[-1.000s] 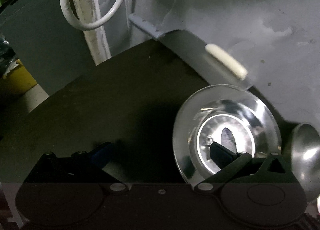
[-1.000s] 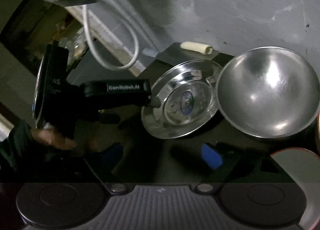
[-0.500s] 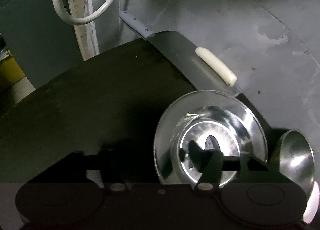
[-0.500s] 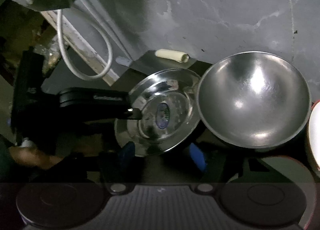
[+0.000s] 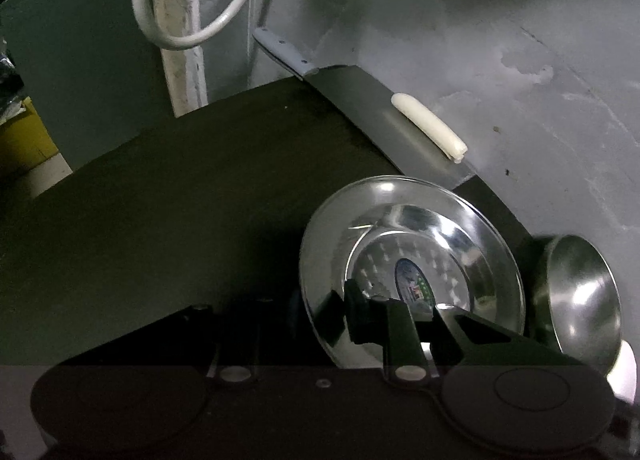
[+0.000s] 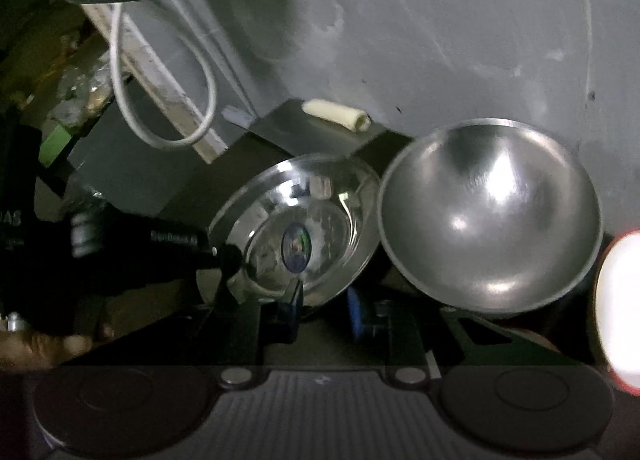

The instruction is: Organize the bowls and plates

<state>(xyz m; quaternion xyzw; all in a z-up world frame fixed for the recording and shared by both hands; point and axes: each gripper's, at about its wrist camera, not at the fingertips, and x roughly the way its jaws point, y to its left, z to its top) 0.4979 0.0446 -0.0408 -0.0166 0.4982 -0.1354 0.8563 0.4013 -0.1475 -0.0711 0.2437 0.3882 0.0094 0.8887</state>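
**Steel plate being taken at its rim by both grippers**

On the dark table (image 5: 180, 219), the large steel bowl (image 6: 488, 219) is being left untouched at the right of the right-wrist view. The steel plate (image 5: 420, 252) is being kept just beside it, at lower centre. The jaws of the left gripper (image 5: 324, 316) have just been closing, and the plate's left rim is being pinched between its narrow fingers. The jaws of the right gripper (image 6: 324, 308) have also just been closing, and the plate's near rim is being bracketed by them, though contact cannot be told. A two-handed lift of the plate is probably being prepared.
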